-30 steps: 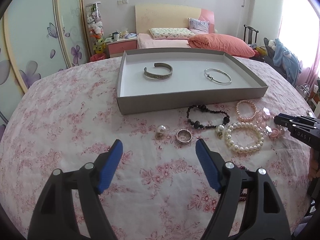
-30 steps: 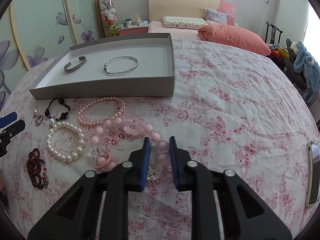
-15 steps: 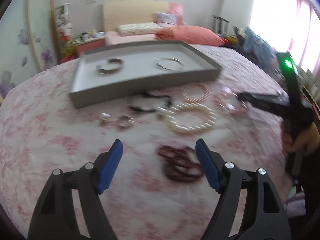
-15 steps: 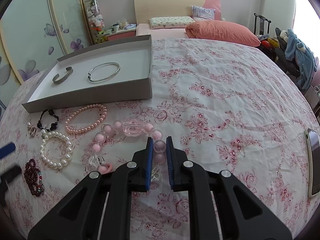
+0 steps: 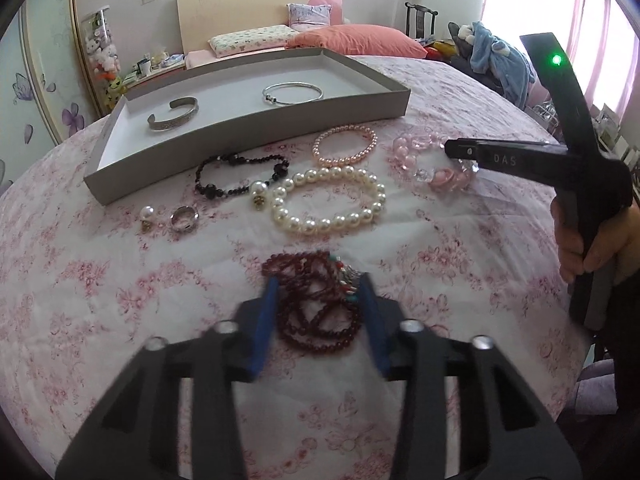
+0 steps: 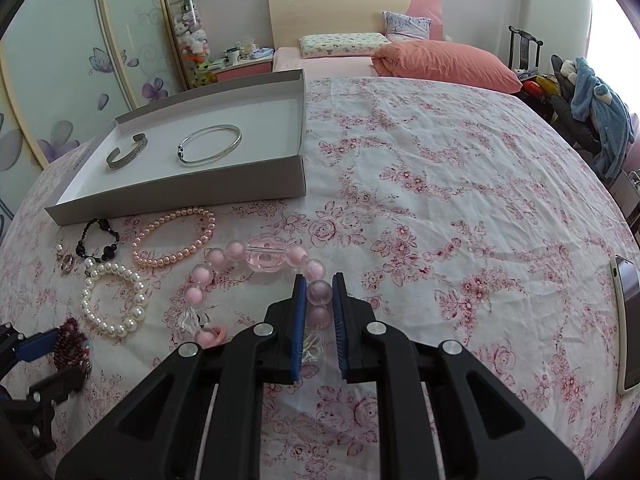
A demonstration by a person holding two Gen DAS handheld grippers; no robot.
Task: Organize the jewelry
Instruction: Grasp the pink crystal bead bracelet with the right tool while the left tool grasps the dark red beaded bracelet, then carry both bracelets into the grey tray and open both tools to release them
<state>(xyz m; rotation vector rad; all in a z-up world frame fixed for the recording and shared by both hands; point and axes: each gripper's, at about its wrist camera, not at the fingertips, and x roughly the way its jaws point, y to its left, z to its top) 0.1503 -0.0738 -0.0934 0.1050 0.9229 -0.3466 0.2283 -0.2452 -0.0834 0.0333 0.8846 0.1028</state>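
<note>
- The right tool [image 6: 319,304] is clenched on one pink bead of the chunky pink bracelet [image 6: 256,258] lying on the table [image 6: 460,208]; smooth, hard beads could slip.
- The left tool [image 5: 320,312] straddles the dark red bead strand [image 5: 316,300], not clamped; limp, best pinched at the bunched middle.
- The tray [image 5: 248,128] waits beyond.

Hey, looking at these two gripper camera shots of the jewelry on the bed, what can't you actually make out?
- Left gripper, left wrist view: motion blur hides whether its fingers touch the dark red bead bracelet.
- Chunky pink bracelet, right wrist view: its near part is hidden behind the right gripper.
- Phone, right wrist view: cut off by the frame edge.
- Small pearl earrings, left wrist view: too small for detail.
</note>
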